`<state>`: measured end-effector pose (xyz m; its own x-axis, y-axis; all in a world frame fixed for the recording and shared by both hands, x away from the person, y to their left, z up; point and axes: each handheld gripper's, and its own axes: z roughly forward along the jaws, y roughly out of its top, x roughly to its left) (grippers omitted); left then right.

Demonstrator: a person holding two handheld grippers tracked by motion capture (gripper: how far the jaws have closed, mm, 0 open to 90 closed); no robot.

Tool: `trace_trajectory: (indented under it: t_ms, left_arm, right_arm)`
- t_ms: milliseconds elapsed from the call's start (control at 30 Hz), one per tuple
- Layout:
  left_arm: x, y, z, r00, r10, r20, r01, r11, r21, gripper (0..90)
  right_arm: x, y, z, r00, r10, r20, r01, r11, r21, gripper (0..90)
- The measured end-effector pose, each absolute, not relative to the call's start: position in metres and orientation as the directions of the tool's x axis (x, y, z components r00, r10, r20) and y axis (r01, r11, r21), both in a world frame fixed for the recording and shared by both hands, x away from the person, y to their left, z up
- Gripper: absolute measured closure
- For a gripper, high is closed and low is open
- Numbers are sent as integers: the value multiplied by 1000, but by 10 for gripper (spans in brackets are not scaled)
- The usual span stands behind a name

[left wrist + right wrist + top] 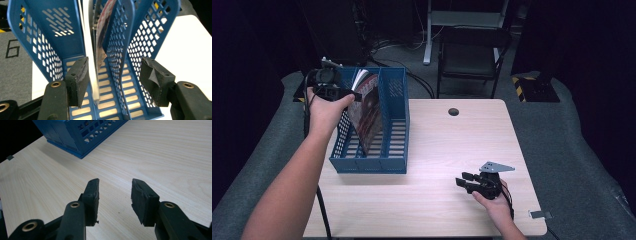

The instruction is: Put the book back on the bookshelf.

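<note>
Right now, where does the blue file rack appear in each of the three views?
High view: the blue file rack stands at the table's left, holding a magazine.
Left gripper view: its dividers rise ahead of the open jaws of the left gripper.
Right gripper view: one corner at top left.
Shared landmark: the pale wooden table.

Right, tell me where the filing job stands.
Done, apparently: a magazine stands in the blue file rack, leaning in its left compartment. In hand: the left gripper is open at the rack's top, a blurred white edge between its jaws. The right gripper rests open over bare table. Nothing else waits to be filed.
</note>
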<state>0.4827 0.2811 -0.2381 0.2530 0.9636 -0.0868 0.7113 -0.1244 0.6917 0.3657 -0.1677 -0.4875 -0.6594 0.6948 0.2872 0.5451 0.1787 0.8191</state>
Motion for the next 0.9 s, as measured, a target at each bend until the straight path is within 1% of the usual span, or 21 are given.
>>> trace_trajectory:
  t_ms: [200, 433, 467, 600, 667, 733, 767, 900]
  left_arm:
    - [475, 275, -230, 290, 955, -67, 699, -164, 696, 407]
    - [467, 272, -226, 321, 944, -80, 690, -175, 703, 407]
    - [463, 270, -225, 344, 936, -72, 685, -198, 701, 407]
    - [457, 265, -224, 374, 926, -58, 676, -229, 701, 406]
    - [451, 260, -226, 407, 911, -63, 668, -250, 701, 407]
    - [446, 255, -227, 438, 898, -47, 662, -287, 693, 407]
    - [446, 255, -227, 438, 898, -47, 662, -287, 693, 406]
    - [431, 238, -232, 510, 859, -50, 640, -340, 689, 406]
  right_arm:
    - [366, -166, -488, -666, 693, 276, 541, 194, 819, 578]
    - [365, -165, -488, -668, 691, 276, 540, 195, 819, 581]
    - [365, -165, -488, -666, 692, 278, 544, 195, 817, 582]
    - [365, -164, -488, -667, 693, 273, 542, 200, 817, 583]
    - [366, -164, -487, -670, 692, 269, 539, 203, 817, 582]
    - [366, -164, -487, -669, 693, 267, 536, 201, 820, 582]
    - [366, -164, -487, -669, 693, 267, 536, 201, 820, 582]
    - [365, -164, -487, -670, 693, 265, 535, 203, 820, 583]
